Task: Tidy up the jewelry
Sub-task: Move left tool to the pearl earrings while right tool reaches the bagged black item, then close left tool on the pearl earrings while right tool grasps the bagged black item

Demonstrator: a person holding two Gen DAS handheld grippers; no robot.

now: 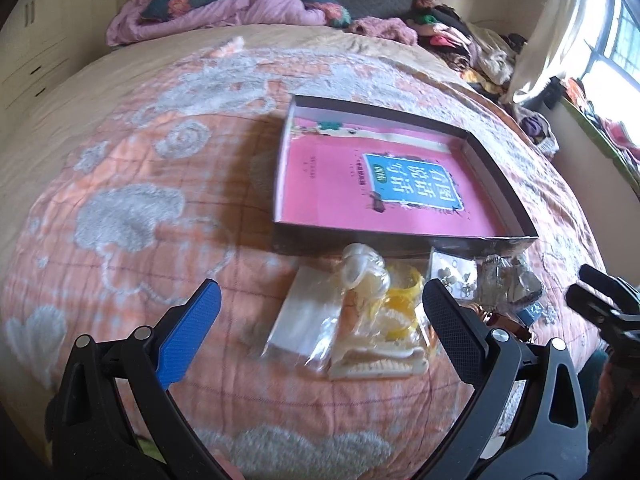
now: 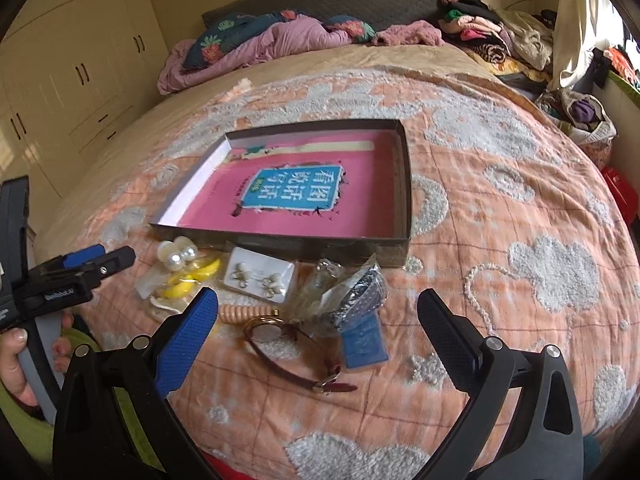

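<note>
Jewelry lies beside the box (image 2: 404,184) on the bed (image 2: 500,208), awaiting sorting; left tongs (image 1: 320,316) and right tongs (image 2: 318,322) gape, empty, above the watch (image 2: 280,344).

Bed (image 2: 500,208): box (image 2: 404,184), bagged jewelry (image 2: 260,276), watch (image 2: 280,340), pillows, possibly clothes (image 2: 492,36).

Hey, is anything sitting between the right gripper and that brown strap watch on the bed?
Nothing visible. The right gripper is open and empty, and the watch lies flat on the bedspread directly below its fingers. The blue packet sits just right of the watch, beside it rather than over it.
</note>
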